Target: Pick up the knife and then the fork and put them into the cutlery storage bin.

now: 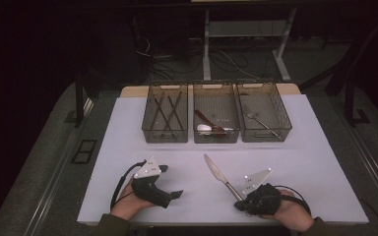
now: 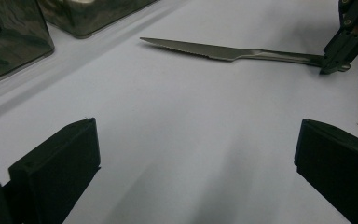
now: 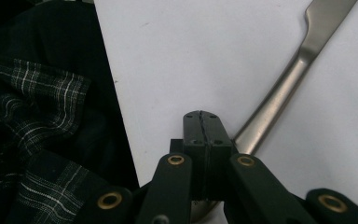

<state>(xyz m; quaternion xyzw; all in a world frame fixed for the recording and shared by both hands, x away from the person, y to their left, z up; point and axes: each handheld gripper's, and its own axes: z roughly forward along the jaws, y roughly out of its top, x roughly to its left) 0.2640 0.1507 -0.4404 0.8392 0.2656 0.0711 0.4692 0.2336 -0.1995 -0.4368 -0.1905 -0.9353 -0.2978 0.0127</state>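
Observation:
A steel table knife lies on the white table top, blade pointing away and left. My right gripper is at the near end of its handle. In the right gripper view the jaws are pressed together, and the knife handle runs beneath them. I cannot tell if they pinch it. My left gripper rests open on the table to the left, nothing between its jaws. The left gripper view looks across bare table between its jaws to the knife and the right gripper's tip.
Three clear bins stand in a row at the back. The left bin holds dark chopsticks, the middle bin holds spoons, and the right bin holds a fork. A plaid sleeve lies by the near table edge.

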